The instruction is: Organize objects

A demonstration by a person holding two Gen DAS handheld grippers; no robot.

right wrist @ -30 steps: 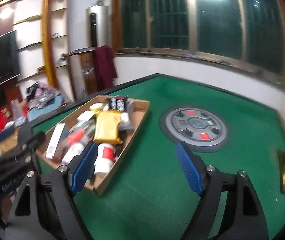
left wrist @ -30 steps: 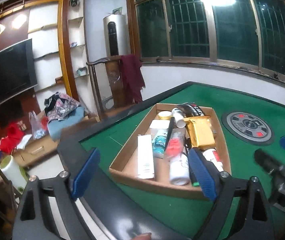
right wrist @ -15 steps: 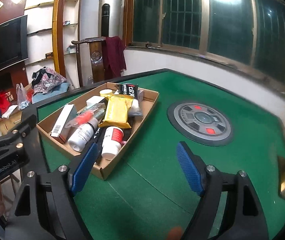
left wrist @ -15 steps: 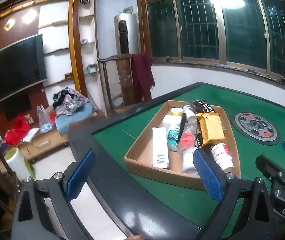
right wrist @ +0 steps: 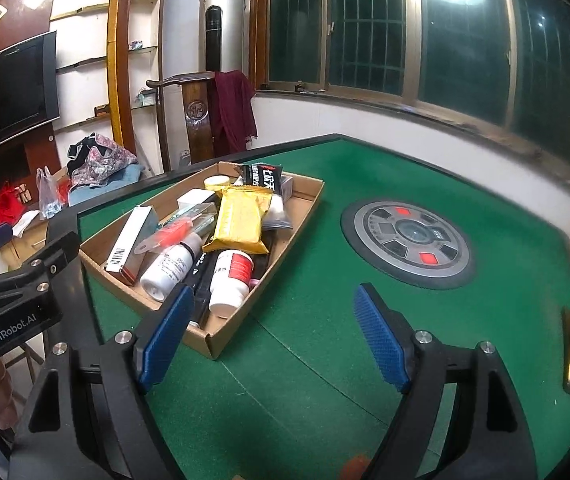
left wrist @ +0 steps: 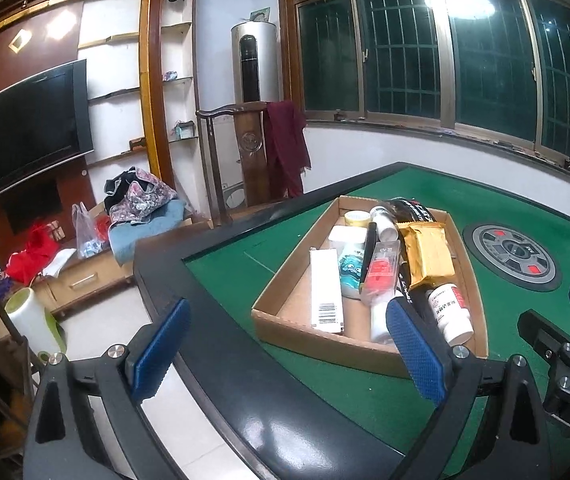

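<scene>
A lived-in room with dark barred windows, a wall television and a wooden chair draped with a red cloth is seen behind a green felt game table with a round control dial set in its middle. A shallow cardboard box lies on the felt near the table's edge, crowded with mixed items: a yellow packet, a white bottle with a red label, a second white bottle, a long white carton, a red-and-clear blister pack and a black packet at the far end. Nothing is seen laid out on the felt, so the organizing is judged not yet begun and every item is left to be handled. The left gripper is held wide apart and empty before the box's near end; the right gripper is likewise spread wide, holding nothing, above bare felt just beside the box's corner
</scene>
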